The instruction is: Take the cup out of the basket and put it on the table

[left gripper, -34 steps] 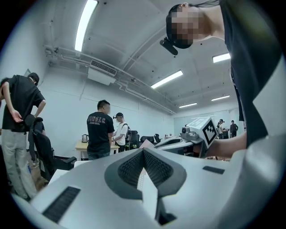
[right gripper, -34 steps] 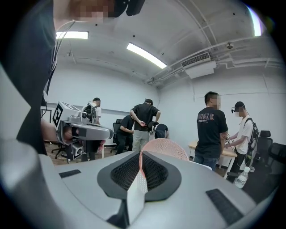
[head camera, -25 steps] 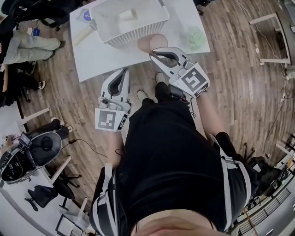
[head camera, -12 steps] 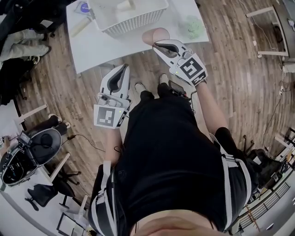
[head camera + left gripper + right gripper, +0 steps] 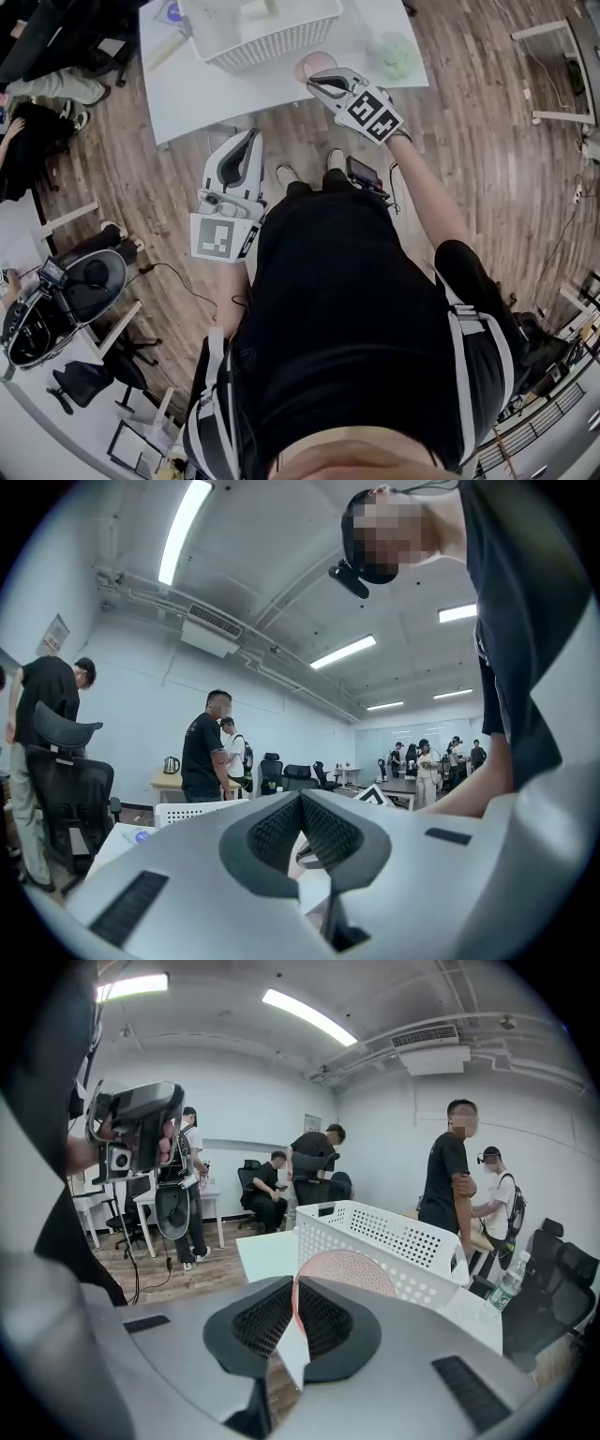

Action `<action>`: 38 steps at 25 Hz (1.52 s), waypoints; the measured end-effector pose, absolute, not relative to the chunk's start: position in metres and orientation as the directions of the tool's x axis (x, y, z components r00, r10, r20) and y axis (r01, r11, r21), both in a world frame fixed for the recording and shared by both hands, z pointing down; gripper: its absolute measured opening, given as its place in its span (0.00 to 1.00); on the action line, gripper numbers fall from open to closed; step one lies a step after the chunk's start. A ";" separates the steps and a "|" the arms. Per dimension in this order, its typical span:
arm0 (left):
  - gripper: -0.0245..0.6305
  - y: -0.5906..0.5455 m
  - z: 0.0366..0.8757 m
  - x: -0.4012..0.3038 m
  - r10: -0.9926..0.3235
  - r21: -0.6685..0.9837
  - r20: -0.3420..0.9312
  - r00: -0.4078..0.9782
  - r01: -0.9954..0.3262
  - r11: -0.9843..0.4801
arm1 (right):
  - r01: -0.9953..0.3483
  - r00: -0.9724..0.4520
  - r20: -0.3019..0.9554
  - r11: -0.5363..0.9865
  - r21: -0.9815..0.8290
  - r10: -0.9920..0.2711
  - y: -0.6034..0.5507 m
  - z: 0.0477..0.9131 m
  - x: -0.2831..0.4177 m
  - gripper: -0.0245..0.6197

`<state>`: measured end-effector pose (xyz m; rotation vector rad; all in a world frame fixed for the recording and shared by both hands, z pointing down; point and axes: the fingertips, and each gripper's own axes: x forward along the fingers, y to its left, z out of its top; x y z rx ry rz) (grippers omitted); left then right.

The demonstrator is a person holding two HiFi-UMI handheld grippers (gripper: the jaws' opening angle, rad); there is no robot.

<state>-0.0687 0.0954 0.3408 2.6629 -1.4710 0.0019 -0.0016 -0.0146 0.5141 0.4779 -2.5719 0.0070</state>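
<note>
Right claw (image 5: 294, 1290) pinches cup (image 5: 354, 1269) rim; seen only in right gripper view.

The pink cup (image 5: 315, 66), clamped in the right gripper (image 5: 317, 82), has been lowered over the white table (image 5: 216, 98), nearer the basket (image 5: 281, 42).

This looks like an open-plan office or lab workroom. It has a wood-plank floor (image 5: 487, 141) and a white table (image 5: 216, 89), with a black swivel chair (image 5: 70, 780) to the left. Strip lights (image 5: 183, 527) and an air-conditioning unit (image 5: 436, 1054) hang overhead. People (image 5: 204, 752) stand about, and a kettle (image 5: 171, 765) sits on a far desk (image 5: 178, 782).
</note>
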 end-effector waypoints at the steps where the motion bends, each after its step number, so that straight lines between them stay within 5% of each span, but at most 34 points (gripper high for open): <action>1: 0.07 0.095 0.340 -0.069 -0.846 0.087 0.049 0.530 -0.846 -0.525 | -0.332 -0.800 0.503 0.940 0.083 -0.327 -0.017 0.520 -0.002 0.09; 26: 0.07 0.104 0.349 -0.061 -0.872 0.130 0.087 0.481 -0.873 -0.469 | -0.256 -0.685 0.706 0.967 -0.002 -0.180 -0.046 0.652 0.003 0.09; 35: 0.07 0.102 0.351 -0.062 -0.873 0.122 0.087 0.480 -0.875 -0.469 | -0.245 -0.660 0.718 0.967 0.073 -0.222 -0.050 0.652 0.000 0.09; 38: 0.07 0.101 0.349 -0.061 -0.872 0.117 0.085 0.483 -0.874 -0.472 | -0.253 -0.674 0.702 0.965 0.071 -0.229 -0.052 0.645 0.000 0.19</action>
